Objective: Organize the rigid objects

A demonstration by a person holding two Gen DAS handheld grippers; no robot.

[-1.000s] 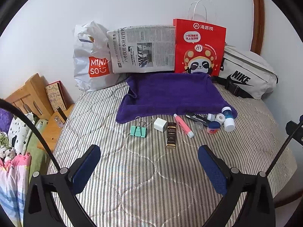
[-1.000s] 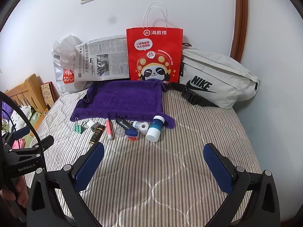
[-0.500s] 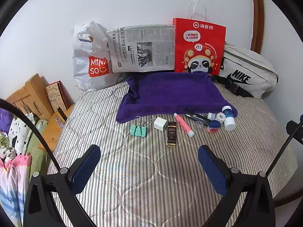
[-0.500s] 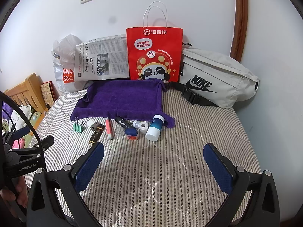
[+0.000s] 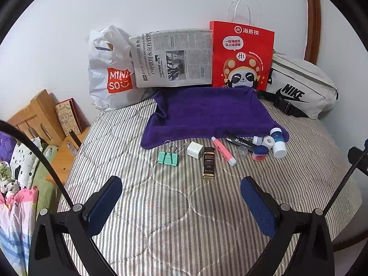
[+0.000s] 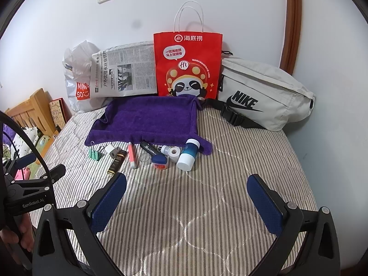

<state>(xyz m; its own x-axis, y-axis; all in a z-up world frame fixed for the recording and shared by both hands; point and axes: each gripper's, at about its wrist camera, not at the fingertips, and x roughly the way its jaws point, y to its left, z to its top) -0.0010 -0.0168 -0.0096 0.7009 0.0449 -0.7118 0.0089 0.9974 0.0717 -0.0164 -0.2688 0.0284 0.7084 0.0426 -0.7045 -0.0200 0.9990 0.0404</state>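
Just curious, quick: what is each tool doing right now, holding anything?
Left tool: open, holding nothing.
Right tool: open, holding nothing.

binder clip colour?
Mint green body with silver wire handles. The binder clip shows best in the left wrist view, at the left end of the row.

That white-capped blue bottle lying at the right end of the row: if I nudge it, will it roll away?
Probably yes. The blue bottle lies on its side and looks round, so a sideways push would likely roll it. Its base rests on the purple towel edge, which may slow it that way. The striped quilt looks soft, so rolling should be short.
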